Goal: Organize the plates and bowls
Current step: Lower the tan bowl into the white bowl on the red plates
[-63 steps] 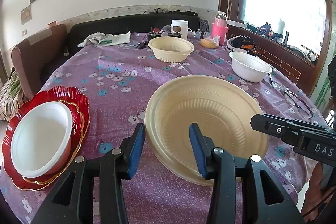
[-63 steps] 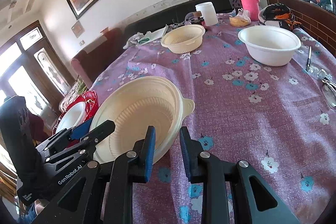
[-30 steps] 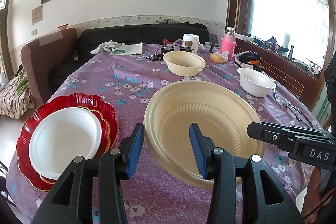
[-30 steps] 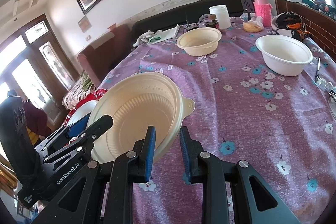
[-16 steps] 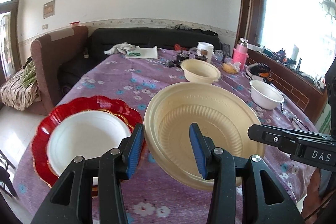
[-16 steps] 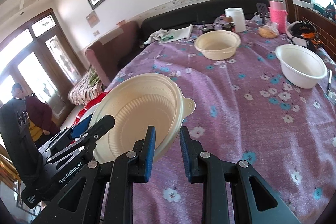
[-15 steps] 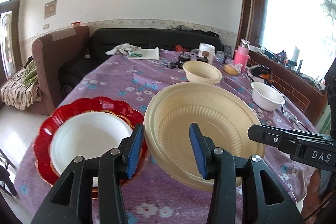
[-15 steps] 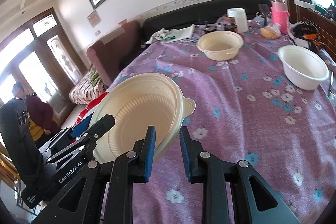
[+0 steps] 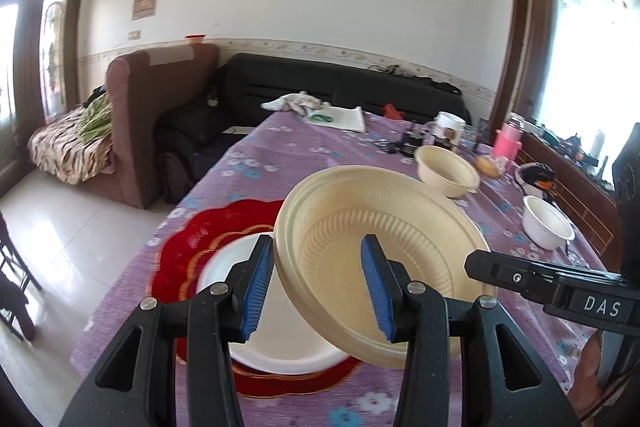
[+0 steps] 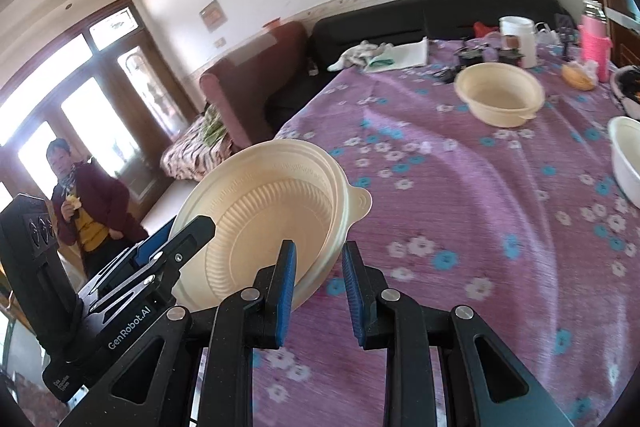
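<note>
Two grippers share one load: left gripper [image 9: 318,281] has its blue pads straddling the near-left rim of the cream plastic plate [image 9: 380,247], rim wall between the pads, jaws part closed on it; right gripper [image 10: 318,281] pinches the opposite rim edge, left pad on the inner face, right pad outside, jaws narrow. Plate is held off the table, tilted, its small tab handle [image 10: 360,201] pointing away toward the far side; it hangs partly over the white plate [image 9: 272,327] that sits on the red scalloped plate [image 9: 188,239] at the near-left corner of the purple floral tablecloth [image 10: 500,207]. My read: step in hand is carrying the cream plate over to stack on the red/white pile. To do it well: keep both grips matched so the thin rim doesn't flex or twist; level the plate before lowering; centre it over the white plate, not just overlapping its edge; set down flat, then release both sides together w/o dragging. Risk: stack sits near the table edge, so a push sideways could shift it. Further out, well apart: cream bowl [image 10: 500,99] and white bowl [image 9: 548,229] toward the far right, not yet sorted; white jar [image 10: 518,39] and pink bottle [image 10: 596,43] beyond them.
</note>
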`<state>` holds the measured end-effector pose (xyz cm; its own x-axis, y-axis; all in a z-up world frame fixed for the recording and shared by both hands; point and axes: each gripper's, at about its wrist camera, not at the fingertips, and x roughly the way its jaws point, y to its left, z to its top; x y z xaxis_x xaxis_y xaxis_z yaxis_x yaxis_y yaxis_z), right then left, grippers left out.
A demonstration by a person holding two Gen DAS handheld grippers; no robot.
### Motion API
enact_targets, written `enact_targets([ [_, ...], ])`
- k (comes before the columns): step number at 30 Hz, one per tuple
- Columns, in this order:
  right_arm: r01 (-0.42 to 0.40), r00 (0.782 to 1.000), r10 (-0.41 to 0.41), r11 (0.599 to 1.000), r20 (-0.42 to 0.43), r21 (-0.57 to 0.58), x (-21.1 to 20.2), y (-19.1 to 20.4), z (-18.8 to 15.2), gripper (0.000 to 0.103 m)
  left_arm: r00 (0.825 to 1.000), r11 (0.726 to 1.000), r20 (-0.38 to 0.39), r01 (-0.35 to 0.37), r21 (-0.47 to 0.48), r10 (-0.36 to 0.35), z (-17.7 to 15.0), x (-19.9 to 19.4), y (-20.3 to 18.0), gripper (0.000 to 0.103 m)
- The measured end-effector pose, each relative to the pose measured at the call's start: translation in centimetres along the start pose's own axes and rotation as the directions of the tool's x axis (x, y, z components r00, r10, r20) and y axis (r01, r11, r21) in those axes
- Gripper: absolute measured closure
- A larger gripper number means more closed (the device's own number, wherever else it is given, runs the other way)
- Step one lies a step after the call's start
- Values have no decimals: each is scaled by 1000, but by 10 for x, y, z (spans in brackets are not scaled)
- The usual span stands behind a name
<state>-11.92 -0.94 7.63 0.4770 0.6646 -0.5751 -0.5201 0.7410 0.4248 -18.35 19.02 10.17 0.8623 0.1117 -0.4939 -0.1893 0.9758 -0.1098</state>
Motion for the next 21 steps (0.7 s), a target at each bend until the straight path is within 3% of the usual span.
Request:
enact_targets([
  [8, -35, 997, 34, 999, -63, -10, 35, 22, 4, 75, 999, 997, -19, -52, -54, 51, -1, 6, 32, 58],
  [21, -24, 993, 21, 999, -117, -26, 66, 32, 3, 75, 996, 993, -59, -78, -89, 72, -11, 19, 49, 58],
])
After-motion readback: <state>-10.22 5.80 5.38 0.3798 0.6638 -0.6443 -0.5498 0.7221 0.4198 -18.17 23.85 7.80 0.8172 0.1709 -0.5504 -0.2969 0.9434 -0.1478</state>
